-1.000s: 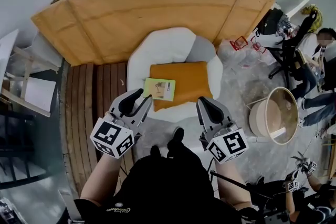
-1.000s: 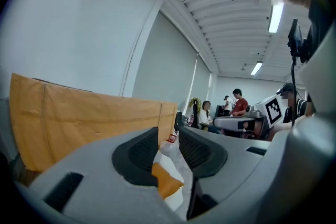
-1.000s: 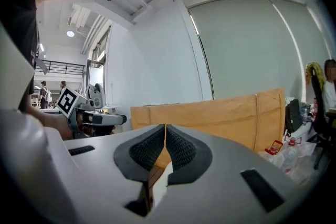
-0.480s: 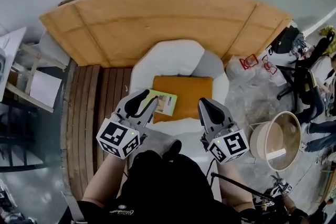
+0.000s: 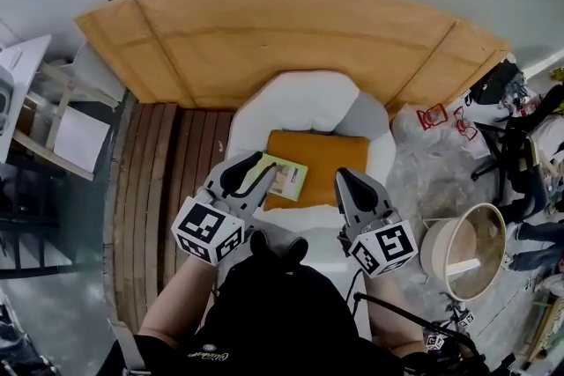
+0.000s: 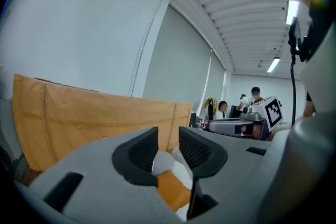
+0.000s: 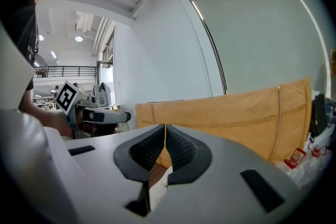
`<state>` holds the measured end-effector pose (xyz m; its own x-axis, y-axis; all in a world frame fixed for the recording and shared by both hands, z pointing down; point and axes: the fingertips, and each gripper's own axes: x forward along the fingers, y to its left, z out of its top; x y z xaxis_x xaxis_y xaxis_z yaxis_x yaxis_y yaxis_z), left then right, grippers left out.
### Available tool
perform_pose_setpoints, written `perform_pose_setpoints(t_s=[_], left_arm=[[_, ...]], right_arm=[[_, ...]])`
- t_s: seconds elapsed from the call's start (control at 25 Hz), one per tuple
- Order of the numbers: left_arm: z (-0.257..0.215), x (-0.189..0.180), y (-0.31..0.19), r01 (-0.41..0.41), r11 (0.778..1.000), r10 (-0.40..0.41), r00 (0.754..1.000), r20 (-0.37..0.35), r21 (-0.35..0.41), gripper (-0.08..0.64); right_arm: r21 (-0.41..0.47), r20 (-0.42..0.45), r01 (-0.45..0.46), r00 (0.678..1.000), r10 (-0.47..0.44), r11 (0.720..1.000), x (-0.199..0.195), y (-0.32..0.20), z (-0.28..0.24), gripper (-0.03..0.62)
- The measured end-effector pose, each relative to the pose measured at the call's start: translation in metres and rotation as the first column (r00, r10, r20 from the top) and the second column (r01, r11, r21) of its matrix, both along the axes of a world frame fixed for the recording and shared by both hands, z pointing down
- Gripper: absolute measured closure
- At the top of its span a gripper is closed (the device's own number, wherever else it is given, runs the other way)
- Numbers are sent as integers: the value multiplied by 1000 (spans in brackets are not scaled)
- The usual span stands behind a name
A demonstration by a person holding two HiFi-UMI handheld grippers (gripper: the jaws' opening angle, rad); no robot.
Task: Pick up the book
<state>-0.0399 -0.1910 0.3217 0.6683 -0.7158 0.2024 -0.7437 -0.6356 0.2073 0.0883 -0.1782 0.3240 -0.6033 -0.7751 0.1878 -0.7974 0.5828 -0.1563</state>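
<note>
The book (image 5: 286, 178), thin with a green and yellow cover, lies flat on the left part of the orange cushion (image 5: 333, 156) of a white armchair (image 5: 300, 91). My left gripper (image 5: 256, 165) is shut and empty; in the head view its tips overlap the book's left edge, and whether they touch it I cannot tell. My right gripper (image 5: 343, 181) is shut and empty, over the cushion's front right, apart from the book. In the left gripper view the left gripper (image 6: 168, 137) has only cushion and chair beyond its pads. The right gripper (image 7: 165, 135) points at the brown panel. Neither gripper view shows the book.
A curved brown cardboard panel (image 5: 264, 26) stands behind the armchair. Wooden slats (image 5: 167, 167) cover the floor at the left, with white shelving (image 5: 53, 119) beyond. A round tub (image 5: 462, 244) and bags (image 5: 436, 117) lie at the right, near seated people (image 5: 538, 114).
Both grippers have come forward toward the armchair, staying shut. The left gripper's tips, earlier short of the book, now overlap its left edge. The book has not moved on the cushion.
</note>
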Motion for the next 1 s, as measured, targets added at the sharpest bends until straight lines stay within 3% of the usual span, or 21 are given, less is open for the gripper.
perform_pose_setpoints(t_s=[0.28,0.52,0.72,1.0], left_arm=[[21,-11,-22,-19,999,19,1000,14,-42,431],[83,-12,-35,-37,989,43,999,33,-145,431],[153,-12,-42,-42,965,59,997,58,-259,431],[230,-1,-46,-56,922,82,995,54,-383,431]], right_arm=[[-32,-13,-2,1000,1,1000,-20,-19,17,581],[-139,-24,-12,1000,9,990,-26,-30,77,581],[-242,-91,-23,996,0,970,-29,-33,147,581],[-361,-98,-30,995,-6,932,-33,-38,221,581]])
